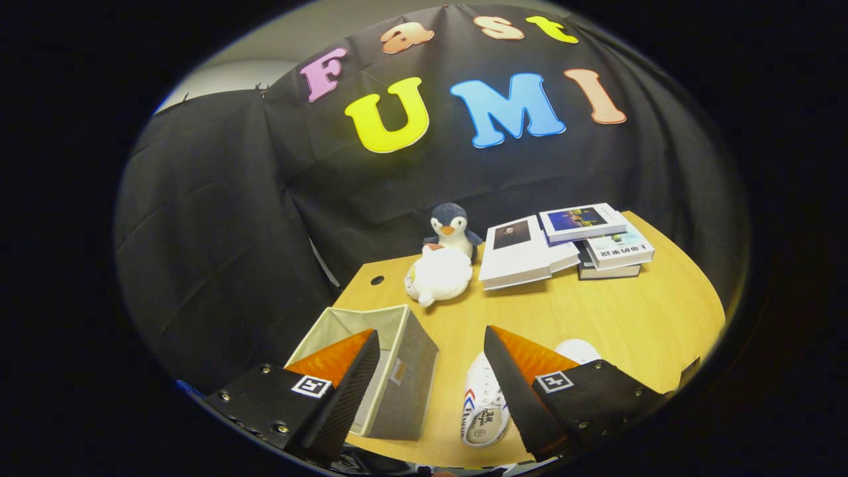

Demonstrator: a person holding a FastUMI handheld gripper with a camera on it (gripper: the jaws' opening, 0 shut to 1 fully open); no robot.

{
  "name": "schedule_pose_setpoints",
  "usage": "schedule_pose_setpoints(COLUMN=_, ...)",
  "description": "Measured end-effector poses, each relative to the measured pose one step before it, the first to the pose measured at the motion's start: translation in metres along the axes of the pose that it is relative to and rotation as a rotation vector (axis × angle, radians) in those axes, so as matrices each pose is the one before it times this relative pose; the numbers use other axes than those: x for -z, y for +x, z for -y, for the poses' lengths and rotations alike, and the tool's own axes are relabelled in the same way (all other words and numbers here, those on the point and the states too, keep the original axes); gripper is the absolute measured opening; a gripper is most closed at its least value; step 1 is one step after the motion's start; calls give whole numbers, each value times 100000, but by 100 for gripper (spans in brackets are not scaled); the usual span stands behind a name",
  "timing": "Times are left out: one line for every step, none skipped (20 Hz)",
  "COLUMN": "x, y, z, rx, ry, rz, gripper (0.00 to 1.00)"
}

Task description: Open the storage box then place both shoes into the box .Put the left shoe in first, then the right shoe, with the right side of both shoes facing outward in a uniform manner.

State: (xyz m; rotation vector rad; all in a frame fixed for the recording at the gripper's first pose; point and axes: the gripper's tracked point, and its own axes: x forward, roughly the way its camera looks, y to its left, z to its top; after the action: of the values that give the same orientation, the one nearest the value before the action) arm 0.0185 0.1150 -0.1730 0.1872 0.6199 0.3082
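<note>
- Nearest the camera, the hand-held gripper (430,358) hovers above the table with its two fingers spread wide apart, grasping nothing.
- Under the left finger (344,391) stands the grey fabric storage box with a pale lining (404,377); its top is open, and that finger overlaps the opening.
- Between the fingers and close to the right finger (510,391) lies a white canvas shoe with red and blue side stripes (483,404), flat on the light wooden table (596,311), just beside the box and apart from it.
- A second white rounded piece, seemingly another shoe (578,349), peeks out beyond the right finger; most of it is hidden.
- Farther ahead, beyond the box, a white plush toy (438,275) lies on the tabletop, with a grey and white penguin plush with an orange beak (452,228) upright just behind it and touching it.
- To the right of the plush toys sits a loose stack of books with white covers (563,245), some overlapping.
- A small round hole (377,280) shows in the tabletop near the far left corner.
- At the back hangs the black cloth wall (218,218).
</note>
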Motion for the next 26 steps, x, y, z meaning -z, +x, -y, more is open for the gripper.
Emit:
schedule_pose_setpoints(x=398, y=194, z=802, rx=1214, ry=263, rz=-851, gripper=96)
schedule_pose_setpoints(x=728, y=340, z=893, rx=1054, ry=61, rz=-1118, gripper=96)
schedule_pose_setpoints(x=604, y=294, z=806, rx=1076, ry=147, rz=-1304, gripper=96)
schedule_pose_setpoints(x=672, y=300, z=635, rx=610, ry=190, rz=-1272, gripper=96)
schedule_pose_setpoints(x=644, y=348, z=600, rx=699, ry=289, rz=-1476, gripper=96)
schedule_pose_setpoints(x=735, y=471, z=698, rx=731, ry=168, rz=-1457, gripper=97)
schedule_pose_setpoints(x=736, y=410, z=598, rx=750, ry=412, rz=-1834, gripper=97)
schedule_pose_setpoints(x=812, y=468, z=410, rx=211, ry=553, rz=-1885, gripper=96)
schedule_pose_setpoints(x=729, y=431, z=483, rx=249, ry=568, rz=-1917, gripper=97)
schedule_pose_setpoints(x=754, y=494, z=340, rx=245, ry=418, rz=-2024, gripper=96)
schedule_pose_setpoints(x=642, y=409, z=479, rx=398, ry=110, rz=-1756, gripper=96)
schedule_pose_setpoints(x=625, y=471, z=398, rx=583, ry=-33, rz=-1805, gripper=96)
schedule_pose_setpoints(x=532, y=507, z=269, rx=193, ry=-35, rz=-1673, gripper=97)
schedule_pose_setpoints(x=636, y=283, z=248, rx=403, ry=-172, rz=-1652, gripper=98)
schedule_pose_setpoints(x=544, y=277, z=179, rx=420, ry=-200, rz=-1612, gripper=98)
schedule_pose_setpoints(x=401, y=536, z=291, rx=588, ry=-156, rz=-1403, gripper=98)
schedule_pose_setpoints(x=390, y=481, z=309, rx=574, ry=150, rz=-1325, gripper=98)
schedule_pose_setpoints(x=415, y=536, z=171, rx=247, ry=539, rz=-1436, gripper=98)
schedule_pose_setpoints(x=485, y=477, z=197, rx=244, ry=724, rz=-1609, gripper=98)
schedule_pose_setpoints(x=424, y=491, z=193, rx=426, ry=575, rz=-1604, gripper=98)
schedule_pose_setpoints(x=489, y=444, z=281, rx=746, ry=326, rz=-1826, gripper=98)
schedule_pose_setpoints(x=480, y=473, z=316, rx=1044, ry=184, rz=-1832, gripper=98)
schedule_pose_setpoints(x=332, y=455, z=264, rx=725, ry=416, rz=-1640, gripper=98)
schedule_pose_setpoints(x=427, y=327, z=121, rx=552, ry=687, rz=-1361, gripper=98)
schedule_pose_setpoints(x=303, y=316, z=181, rx=739, ry=377, rz=-1376, gripper=98)
schedule_pose_setpoints(x=272, y=301, z=276, rx=1005, ry=159, rz=-1197, gripper=98)
